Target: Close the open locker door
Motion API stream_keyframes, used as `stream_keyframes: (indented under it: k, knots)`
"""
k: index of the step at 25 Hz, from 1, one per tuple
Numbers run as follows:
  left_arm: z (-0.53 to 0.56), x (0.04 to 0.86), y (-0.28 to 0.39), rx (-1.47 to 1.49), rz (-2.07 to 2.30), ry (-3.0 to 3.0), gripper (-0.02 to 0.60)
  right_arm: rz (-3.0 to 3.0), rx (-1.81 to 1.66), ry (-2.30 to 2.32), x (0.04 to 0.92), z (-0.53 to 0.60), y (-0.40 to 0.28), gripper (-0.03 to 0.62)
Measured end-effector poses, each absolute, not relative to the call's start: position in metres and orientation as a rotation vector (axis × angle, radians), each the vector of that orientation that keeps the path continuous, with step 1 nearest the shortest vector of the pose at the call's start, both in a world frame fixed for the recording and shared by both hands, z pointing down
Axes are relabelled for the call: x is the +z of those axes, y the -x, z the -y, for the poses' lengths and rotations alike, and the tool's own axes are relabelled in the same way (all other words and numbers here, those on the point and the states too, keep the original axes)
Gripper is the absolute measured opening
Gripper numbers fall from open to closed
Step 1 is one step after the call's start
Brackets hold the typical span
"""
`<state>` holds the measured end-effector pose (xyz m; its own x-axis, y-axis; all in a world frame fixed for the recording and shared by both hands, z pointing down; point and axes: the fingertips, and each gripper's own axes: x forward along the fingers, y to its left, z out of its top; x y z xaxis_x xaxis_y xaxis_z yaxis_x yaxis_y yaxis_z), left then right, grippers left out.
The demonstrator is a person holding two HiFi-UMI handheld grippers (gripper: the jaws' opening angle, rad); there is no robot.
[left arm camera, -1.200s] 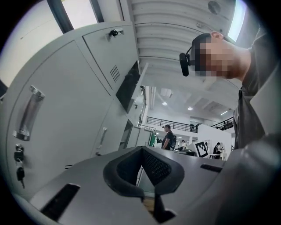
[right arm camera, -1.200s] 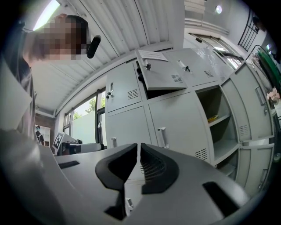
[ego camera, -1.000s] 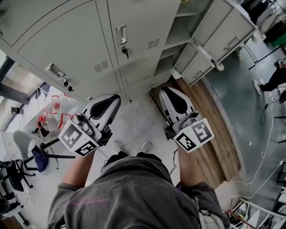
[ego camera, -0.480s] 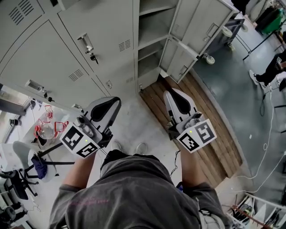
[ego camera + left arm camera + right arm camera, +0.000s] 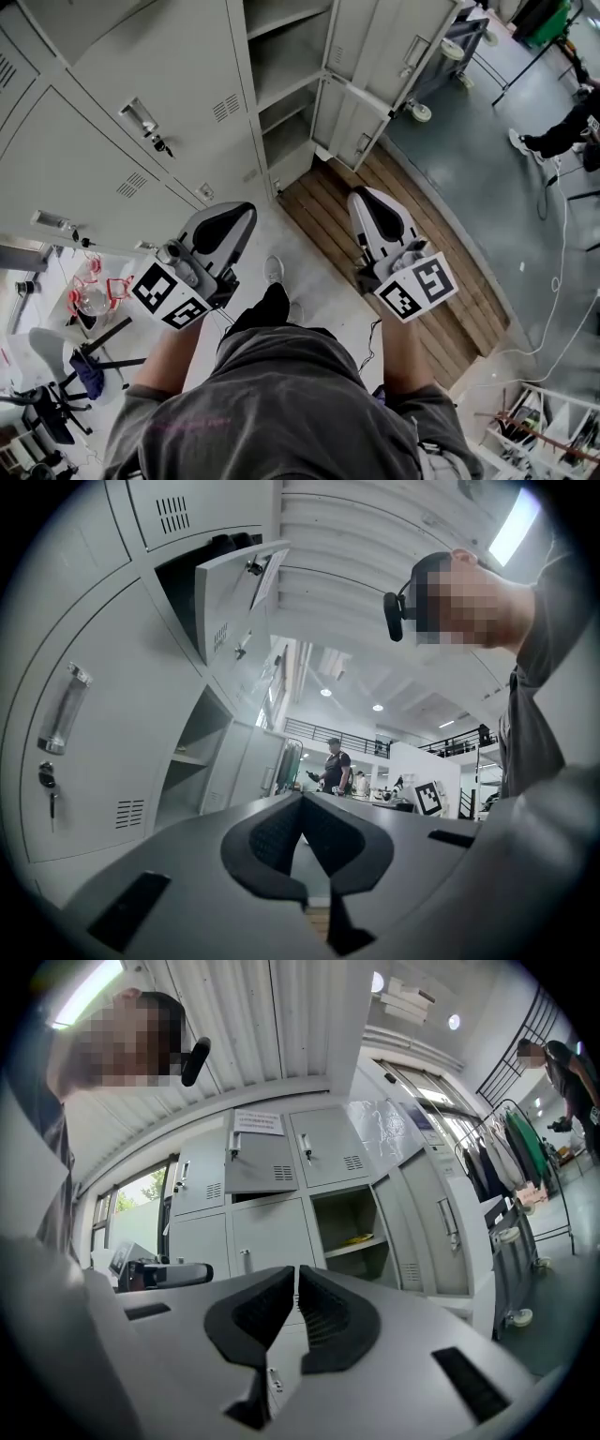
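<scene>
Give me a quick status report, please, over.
Left gripper and right gripper shut, empty. Door open, untouched. Wooden boards lie below it.

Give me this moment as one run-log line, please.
stage: no contact yet | left gripper: shut, empty | right gripper: shut, empty | locker door: open, untouched
</scene>
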<state>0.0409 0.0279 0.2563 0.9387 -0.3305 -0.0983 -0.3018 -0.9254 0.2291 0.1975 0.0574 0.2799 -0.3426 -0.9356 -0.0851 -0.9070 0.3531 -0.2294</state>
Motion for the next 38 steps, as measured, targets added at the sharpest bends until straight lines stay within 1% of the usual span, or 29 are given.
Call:
stream_keyframes:
  k: [17,26,33,38]
  knots:
    - [0.094,0.252,-0.091,-0.220,0.277,-2.908,0.014,-2.323,-0.193,1.812,0.280,0.049,-0.231,0.031]
    - [0.135,0.255,-0.109,-0.207,0.228,-2.892,0.014,-2.293,-0.214,1.859,0.282,0.083,-0.245,0.031]
    - [0.157,0.261,-0.134,-0.188,0.223,-2.884,0.014,-2.264,-0.229,1.880,0.288,0.102,-0.274,0.031]
    - [0.165,0.261,-0.165,-0.175,0.223,-2.887,0.014,-2.243,-0.236,1.890,0.290,0.110,-0.309,0.031]
